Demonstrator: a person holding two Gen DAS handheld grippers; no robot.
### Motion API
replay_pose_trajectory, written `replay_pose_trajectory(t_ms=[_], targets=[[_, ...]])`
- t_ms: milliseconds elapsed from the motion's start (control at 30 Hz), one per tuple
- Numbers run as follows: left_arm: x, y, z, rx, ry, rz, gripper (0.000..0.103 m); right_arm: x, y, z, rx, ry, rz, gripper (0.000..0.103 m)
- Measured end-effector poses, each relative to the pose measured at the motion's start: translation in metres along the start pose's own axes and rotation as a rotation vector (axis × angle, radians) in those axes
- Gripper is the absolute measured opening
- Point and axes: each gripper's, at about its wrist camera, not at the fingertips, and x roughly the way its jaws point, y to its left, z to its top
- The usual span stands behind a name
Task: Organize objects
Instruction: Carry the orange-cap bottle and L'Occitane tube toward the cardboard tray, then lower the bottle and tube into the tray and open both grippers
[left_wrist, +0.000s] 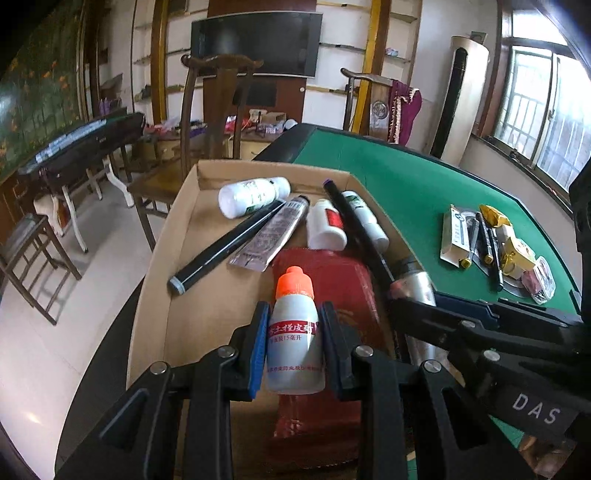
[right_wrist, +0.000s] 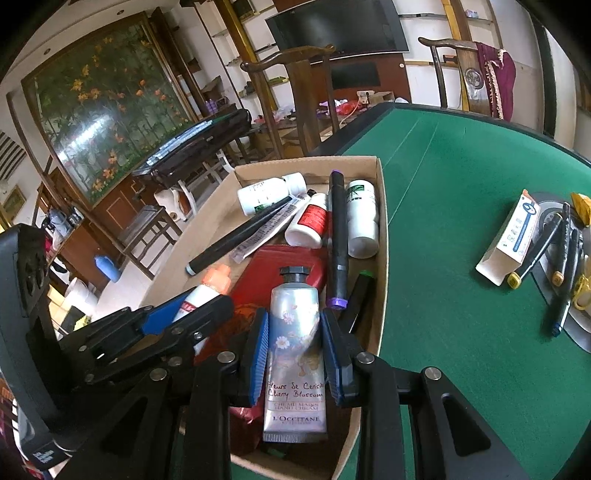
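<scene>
now we hold both items over the cardboard box: left claw clamps the light, rigid dropper bottle mid-body; right claw pinches the soft, squashy hand cream tube mid-length.

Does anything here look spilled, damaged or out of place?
Nothing is spilled or broken. Only a small heap of pens and packets lies on the green table, outside the cardboard box.

Pale tiled floor, wooden chairs, wall-mounted dark television (unlit), bright barred window, floral mural.
</scene>
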Motion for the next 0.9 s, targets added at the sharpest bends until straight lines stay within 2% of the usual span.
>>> replay_pose_trajectory(t_ms=[467,600,900], targets=[[0.003,0.017,-0.001,-0.065,0.018,0.014,0.026,0.015,0.003,0.006,-0.007,0.021,-0.026,0.032],[0.003,0.018,-0.001,-0.067,0.015,0.020,0.026,0.009,-0.001,0.008,-0.001,0.011,-0.027,0.035],[-0.007,0.008,0.002,-0.038,-0.007,0.045,0.026,-0.025,-0.019,0.012,0.044,-0.048,0.014,0.035]])
